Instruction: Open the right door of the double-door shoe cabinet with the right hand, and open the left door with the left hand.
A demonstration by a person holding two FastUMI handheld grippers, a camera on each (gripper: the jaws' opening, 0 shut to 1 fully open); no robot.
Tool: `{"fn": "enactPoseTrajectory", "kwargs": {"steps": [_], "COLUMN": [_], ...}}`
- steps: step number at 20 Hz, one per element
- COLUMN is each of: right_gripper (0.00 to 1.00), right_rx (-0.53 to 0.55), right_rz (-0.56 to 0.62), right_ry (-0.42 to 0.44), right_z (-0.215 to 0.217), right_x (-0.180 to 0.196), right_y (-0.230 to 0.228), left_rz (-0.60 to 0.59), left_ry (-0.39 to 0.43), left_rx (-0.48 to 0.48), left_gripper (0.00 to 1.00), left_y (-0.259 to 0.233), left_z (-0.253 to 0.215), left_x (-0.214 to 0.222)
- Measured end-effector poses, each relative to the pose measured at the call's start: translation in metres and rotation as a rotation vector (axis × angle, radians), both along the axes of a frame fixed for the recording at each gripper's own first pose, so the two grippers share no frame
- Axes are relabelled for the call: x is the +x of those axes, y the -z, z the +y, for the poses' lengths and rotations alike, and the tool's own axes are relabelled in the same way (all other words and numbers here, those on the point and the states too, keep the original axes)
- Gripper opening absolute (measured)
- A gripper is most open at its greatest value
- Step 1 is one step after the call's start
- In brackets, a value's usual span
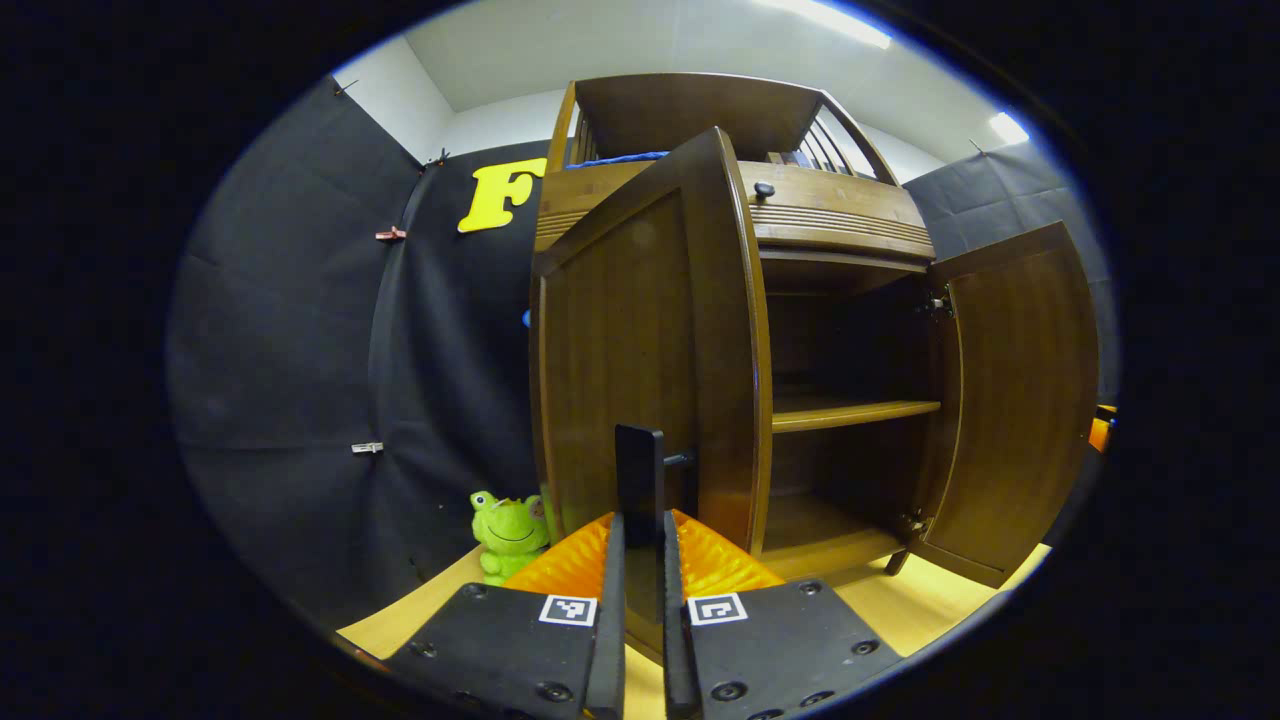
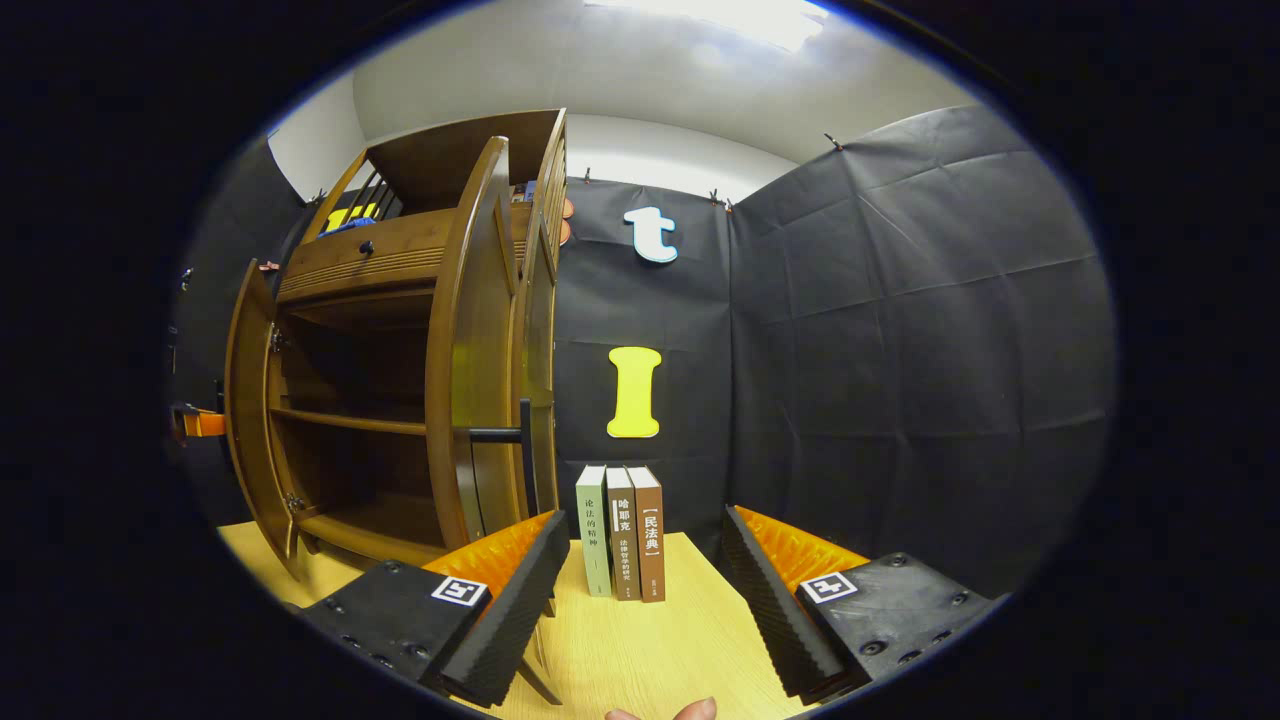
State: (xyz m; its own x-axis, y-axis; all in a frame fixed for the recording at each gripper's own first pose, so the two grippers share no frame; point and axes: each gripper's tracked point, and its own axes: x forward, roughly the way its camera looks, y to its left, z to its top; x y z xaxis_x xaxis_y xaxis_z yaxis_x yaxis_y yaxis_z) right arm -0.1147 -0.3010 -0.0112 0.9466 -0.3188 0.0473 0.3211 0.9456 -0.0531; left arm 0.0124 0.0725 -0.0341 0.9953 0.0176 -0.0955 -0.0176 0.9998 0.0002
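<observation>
Left gripper, jaws narrowed on the left door's handle, should swing it wider along its hinge arc; right gripper jaws spread wide, empty.

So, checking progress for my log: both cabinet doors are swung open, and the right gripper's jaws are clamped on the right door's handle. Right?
Not quite. Both doors are open, but the right gripper has its jaws spread wide, holding nothing, as the right gripper view shows; the right door stands ajar beside it.

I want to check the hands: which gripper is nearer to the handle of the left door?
Left. The left gripper is shut on the left door handle. The right gripper hangs open near the books, apart from that door.
</observation>
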Motion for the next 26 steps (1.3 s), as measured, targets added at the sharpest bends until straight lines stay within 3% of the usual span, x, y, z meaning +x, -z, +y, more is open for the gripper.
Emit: {"fn": "enactPoseTrajectory", "kwargs": {"steps": [9, 15, 16, 19, 20, 21, 22, 26], "right_gripper": [0.97, 0.97, 0.93, 0.96, 0.96, 0.96, 0.96, 0.96], "right_rx": [-0.015, -0.003, -0.002, -0.002, -0.005, -0.009, -0.013, -0.011], "right_rz": [0.009, 0.005, 0.0, -0.014, -0.018, -0.018, -0.018, -0.024], "right_ry": [-0.004, 0.017, 0.024, 0.033, 0.034, 0.037, 0.038, 0.041], "right_z": [0.015, 0.012, 0.011, 0.013, 0.012, 0.013, 0.014, 0.018], "right_x": [0.002, -0.001, -0.002, -0.007, -0.006, -0.007, -0.008, -0.011], "right_y": [0.004, 0.003, 0.001, -0.005, -0.007, -0.008, -0.008, -0.013], "left_rz": [0.028, 0.004, 0.005, 0.004, 0.007, 0.012, 0.017, 0.04], "left_ry": [-0.054, -0.135, -0.146, -0.197, -0.193, -0.19, -0.195, -0.215], "left_rx": [-0.023, -0.028, -0.028, -0.023, -0.039, -0.056, -0.059, -0.051], "left_gripper": [0.14, 0.12, 0.11, 0.12, 0.05, 0.12, 0.06, 0.06], "left_y": [0.005, -0.004, -0.003, -0.005, -0.004, -0.003, 0.0, 0.007], "left_z": [0.051, 0.093, 0.101, 0.128, 0.133, 0.137, 0.143, 0.157], "left_x": [-0.028, -0.047, -0.048, -0.058, -0.057, -0.057, -0.059, -0.066]}}
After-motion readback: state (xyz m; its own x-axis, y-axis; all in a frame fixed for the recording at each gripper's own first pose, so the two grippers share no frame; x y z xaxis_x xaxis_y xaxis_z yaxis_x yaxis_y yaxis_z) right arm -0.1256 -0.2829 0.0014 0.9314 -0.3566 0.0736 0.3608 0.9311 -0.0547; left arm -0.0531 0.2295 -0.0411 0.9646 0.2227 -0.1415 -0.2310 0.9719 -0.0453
